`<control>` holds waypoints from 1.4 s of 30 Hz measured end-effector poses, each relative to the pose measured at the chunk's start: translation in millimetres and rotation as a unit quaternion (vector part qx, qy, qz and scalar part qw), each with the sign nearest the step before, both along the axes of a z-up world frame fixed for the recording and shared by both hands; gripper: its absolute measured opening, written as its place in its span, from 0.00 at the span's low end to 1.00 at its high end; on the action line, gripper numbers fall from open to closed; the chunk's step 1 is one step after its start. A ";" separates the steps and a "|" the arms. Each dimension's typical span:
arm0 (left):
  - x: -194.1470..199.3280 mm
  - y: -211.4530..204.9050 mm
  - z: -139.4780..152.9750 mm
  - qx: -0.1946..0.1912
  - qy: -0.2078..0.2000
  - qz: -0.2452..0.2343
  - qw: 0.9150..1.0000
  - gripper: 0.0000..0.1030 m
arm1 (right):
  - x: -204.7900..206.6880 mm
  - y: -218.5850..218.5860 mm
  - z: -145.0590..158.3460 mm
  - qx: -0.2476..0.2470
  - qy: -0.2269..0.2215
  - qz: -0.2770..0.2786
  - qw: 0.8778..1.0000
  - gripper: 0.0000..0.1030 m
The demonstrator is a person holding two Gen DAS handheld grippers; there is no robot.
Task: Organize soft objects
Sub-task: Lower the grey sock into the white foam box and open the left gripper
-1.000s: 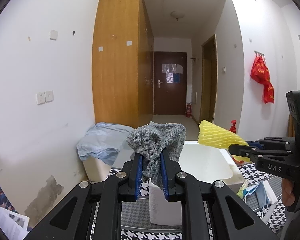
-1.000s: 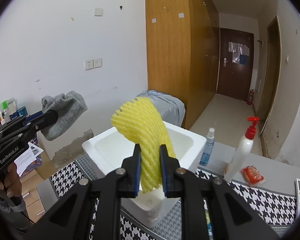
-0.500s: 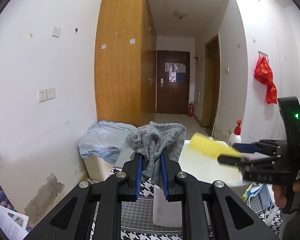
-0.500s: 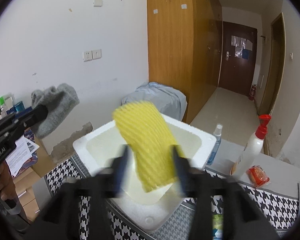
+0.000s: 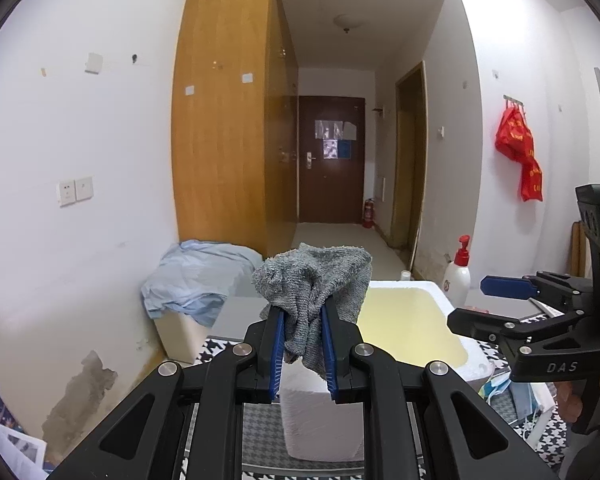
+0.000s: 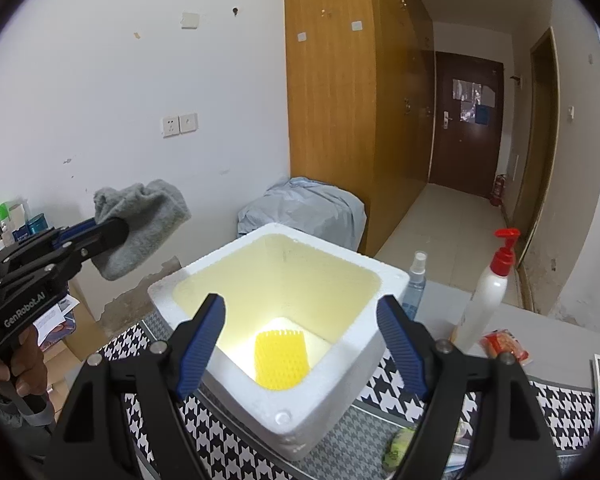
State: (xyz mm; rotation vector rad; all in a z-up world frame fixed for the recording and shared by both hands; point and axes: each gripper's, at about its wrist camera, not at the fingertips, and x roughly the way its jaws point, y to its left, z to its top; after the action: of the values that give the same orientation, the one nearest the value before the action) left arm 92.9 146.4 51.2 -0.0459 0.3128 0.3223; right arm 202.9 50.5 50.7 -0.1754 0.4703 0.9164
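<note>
Left tongs [image 5: 302, 338]: clenched on the gray cloth [image 5: 314, 280], held in the air at 9 o'clock of the box.
Right tongs [image 6: 300, 344]: released, spread above the white foam box [image 6: 278, 416].
Yellow foam net [image 6: 280, 360]: lies on the box floor.

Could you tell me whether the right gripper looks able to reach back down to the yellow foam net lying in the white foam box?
Probably yes. The right gripper is open and empty right above the white foam box, whose top is uncovered, and the yellow foam net lies alone on its floor. The box's depth is the only doubt.
</note>
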 end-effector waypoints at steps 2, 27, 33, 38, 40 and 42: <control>3.6 -2.0 0.3 0.001 0.002 -0.003 1.000 0.18 | -1.0 -2.7 0.5 0.003 -0.001 -0.003 1.000 0.84; 52.0 -27.7 -7.1 -0.007 0.040 -0.051 0.998 0.47 | 5.8 -57.8 -4.7 0.015 0.002 -0.060 0.998 0.84; 52.7 -32.4 -8.3 -0.002 0.038 -0.048 0.998 0.83 | 6.9 -68.2 -5.8 0.020 0.003 -0.068 0.997 0.84; 46.6 -38.7 -5.2 0.000 0.021 -0.047 0.999 0.94 | 6.1 -76.1 -7.4 0.023 0.001 -0.073 0.997 0.84; 44.2 -41.8 -3.8 0.001 0.016 -0.047 0.999 0.97 | 4.5 -80.4 -6.6 0.025 -0.003 -0.076 0.997 0.84; 41.6 -45.9 -3.0 -0.001 0.016 -0.046 0.999 0.99 | 1.2 -85.5 -5.2 0.028 -0.010 -0.080 0.996 0.91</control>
State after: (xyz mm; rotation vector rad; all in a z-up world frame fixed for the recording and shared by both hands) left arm 134.6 100.4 48.2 -0.0279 0.3452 0.2326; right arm 204.1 -35.0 45.5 -0.0944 0.4337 0.7703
